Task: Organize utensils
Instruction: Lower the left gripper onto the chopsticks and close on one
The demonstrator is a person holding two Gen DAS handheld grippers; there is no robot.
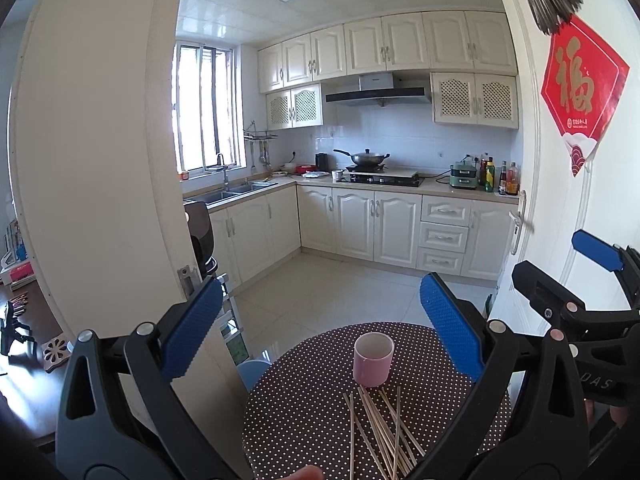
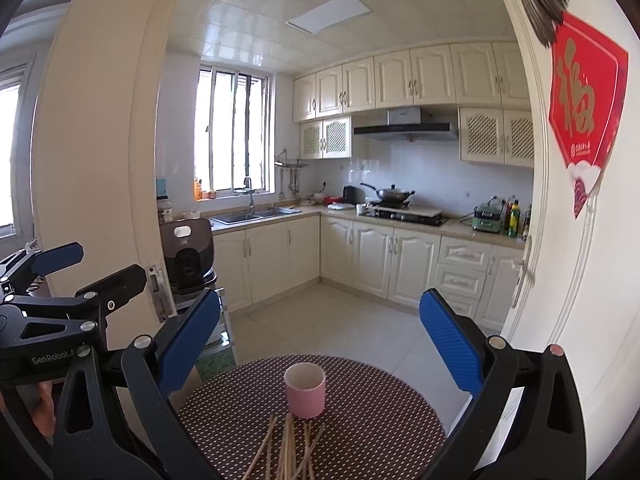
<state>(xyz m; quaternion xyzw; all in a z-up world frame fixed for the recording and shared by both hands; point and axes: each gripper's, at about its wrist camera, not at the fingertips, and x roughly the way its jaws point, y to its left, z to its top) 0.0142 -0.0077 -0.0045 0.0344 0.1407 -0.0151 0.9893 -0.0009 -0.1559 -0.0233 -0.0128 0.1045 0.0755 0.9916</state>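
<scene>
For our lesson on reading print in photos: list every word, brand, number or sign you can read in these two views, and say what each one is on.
"福": large gold character on the red door hanging.
"GenRobot.A", cut off there: white print on the left gripper body, in the right wrist view.
"DAS": partial letters on the right gripper body, in the left wrist view.
Small gold line under the character: too small to read.
Bottle labels and the logo on the dark appliance: unreadable.

Cup on round table; sticks scattered on table, before cup
</scene>
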